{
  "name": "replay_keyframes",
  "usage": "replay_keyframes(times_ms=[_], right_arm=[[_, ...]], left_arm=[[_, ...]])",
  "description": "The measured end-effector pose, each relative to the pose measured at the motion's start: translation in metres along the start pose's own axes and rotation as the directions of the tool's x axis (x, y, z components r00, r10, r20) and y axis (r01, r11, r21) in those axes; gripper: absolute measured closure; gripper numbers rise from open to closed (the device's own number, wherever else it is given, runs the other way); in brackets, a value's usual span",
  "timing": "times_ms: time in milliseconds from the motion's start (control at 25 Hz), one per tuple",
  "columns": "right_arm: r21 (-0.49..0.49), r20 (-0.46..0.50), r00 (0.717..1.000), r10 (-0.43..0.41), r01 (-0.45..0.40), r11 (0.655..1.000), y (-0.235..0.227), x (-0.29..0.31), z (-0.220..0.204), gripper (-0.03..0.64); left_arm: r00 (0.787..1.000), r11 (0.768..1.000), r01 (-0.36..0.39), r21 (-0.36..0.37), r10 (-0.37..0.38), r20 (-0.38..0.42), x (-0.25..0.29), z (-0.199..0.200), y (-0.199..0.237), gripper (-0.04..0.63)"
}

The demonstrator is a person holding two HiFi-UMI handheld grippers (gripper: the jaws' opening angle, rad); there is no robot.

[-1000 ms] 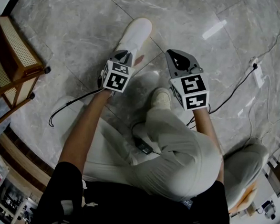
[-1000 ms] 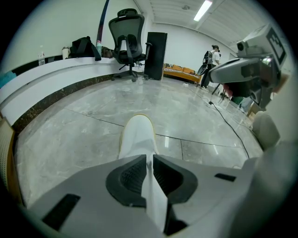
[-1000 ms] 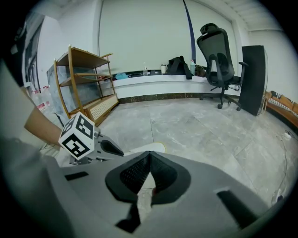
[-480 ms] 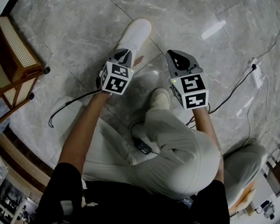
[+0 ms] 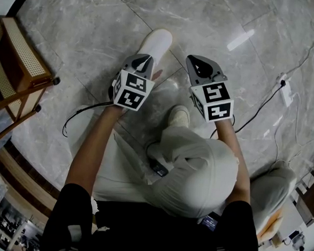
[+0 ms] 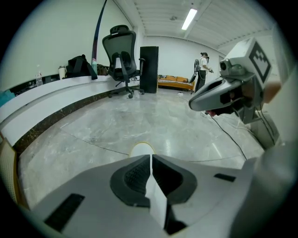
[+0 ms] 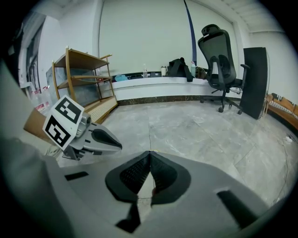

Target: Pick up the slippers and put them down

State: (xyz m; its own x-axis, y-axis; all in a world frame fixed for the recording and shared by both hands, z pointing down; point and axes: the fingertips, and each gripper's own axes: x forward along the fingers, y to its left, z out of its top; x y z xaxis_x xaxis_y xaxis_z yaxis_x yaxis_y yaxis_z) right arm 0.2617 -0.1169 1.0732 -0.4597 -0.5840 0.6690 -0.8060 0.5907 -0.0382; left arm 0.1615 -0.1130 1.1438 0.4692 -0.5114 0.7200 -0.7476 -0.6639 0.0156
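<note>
the left gripper (image 5: 142,63) is holding the slipper (image 5: 156,42). in the left gripper view its jaws are pinching a thin white edge of the slipper (image 6: 141,149) and have just been closing a little tighter on it, so the gap is now very narrow. the slipper is lying straight ahead of this gripper. its long axis is running from the jaws toward the far side of the scene, leaning slightly right, and its rounded end is pointing away from the person. that end is showing just past the jaw tips, with the marble floor (image 5: 99,32) spreading beyond it. it seems to be hanging clear of the floor and not resting on it, though no view is settling this.

the right gripper (image 5: 204,66) is hovering just right of the slipper at about the same depth. its jaws are meeting at the tips in the right gripper view (image 7: 150,158), and i am seeing nothing gripped between them. the left hand is therefore the nearer one and the only one carrying.

putting the slipper down is looking like a move along that same axis. that would mean lowering the far end first onto the bare floor ahead, then opening. the person's own shoe (image 5: 179,114) is sitting near and to the right, well behind the jaws. a second slipper is not showing in any view.
</note>
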Motion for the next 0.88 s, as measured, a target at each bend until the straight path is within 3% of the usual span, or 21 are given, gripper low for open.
replay_keyframes(times_ms=[480,880], right_arm=[[-0.039,-0.016,1.0,0.022,-0.022,0.999,-0.007,0.007,0.025,0.632],[-0.056,-0.01,1.0,0.016,-0.016,0.998,-0.01,-0.024,0.078,0.632]], left_arm=[[0.988,1.0,-0.017,0.0,0.017,0.153,-0.034,0.071,0.022,0.584],[0.982,1.0,-0.026,-0.009,0.027,0.185,-0.076,0.112,0.027,0.584]])
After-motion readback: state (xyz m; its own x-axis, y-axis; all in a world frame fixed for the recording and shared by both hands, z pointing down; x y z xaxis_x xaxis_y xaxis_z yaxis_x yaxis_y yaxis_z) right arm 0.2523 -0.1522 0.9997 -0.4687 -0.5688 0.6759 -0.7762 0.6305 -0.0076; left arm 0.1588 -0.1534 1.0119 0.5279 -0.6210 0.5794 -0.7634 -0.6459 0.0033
